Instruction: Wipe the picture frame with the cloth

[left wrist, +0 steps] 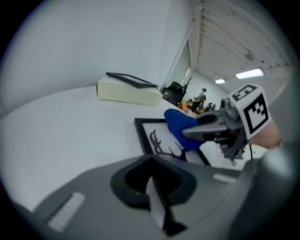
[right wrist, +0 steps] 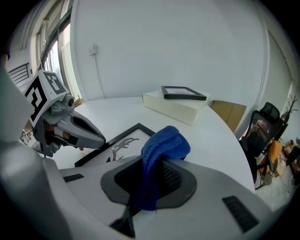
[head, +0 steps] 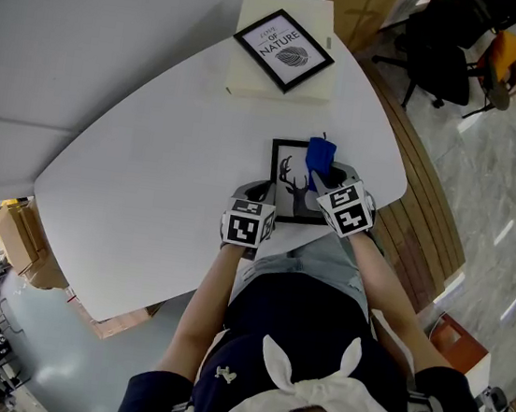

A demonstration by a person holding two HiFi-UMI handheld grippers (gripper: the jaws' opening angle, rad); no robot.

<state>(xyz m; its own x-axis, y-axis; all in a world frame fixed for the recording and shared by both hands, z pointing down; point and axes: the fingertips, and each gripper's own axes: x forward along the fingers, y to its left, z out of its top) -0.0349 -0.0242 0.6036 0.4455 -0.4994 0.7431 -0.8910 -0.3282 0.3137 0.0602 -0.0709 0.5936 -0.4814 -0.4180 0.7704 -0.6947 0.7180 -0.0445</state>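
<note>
A black picture frame (head: 284, 183) with an antler drawing lies flat on the white table (head: 150, 167), near its front edge. My right gripper (head: 324, 175) is shut on a bunched blue cloth (head: 319, 154), which hangs over the frame's right part. In the right gripper view the cloth (right wrist: 163, 147) bulges out between the jaws, just above the frame (right wrist: 123, 140). My left gripper (head: 264, 191) sits at the frame's near left edge, jaws shut with nothing in them; its tip (right wrist: 101, 139) is at the frame's border. From the left gripper view, the cloth (left wrist: 180, 124) covers part of the picture (left wrist: 157, 138).
A cream box (head: 247, 75) stands at the table's far side with a second black frame (head: 283, 49) lying on top. Office chairs (head: 447, 56) stand beyond the table at the right. A wooden slatted surface (head: 425, 222) runs along the right edge. A cardboard box (head: 20, 233) sits low at left.
</note>
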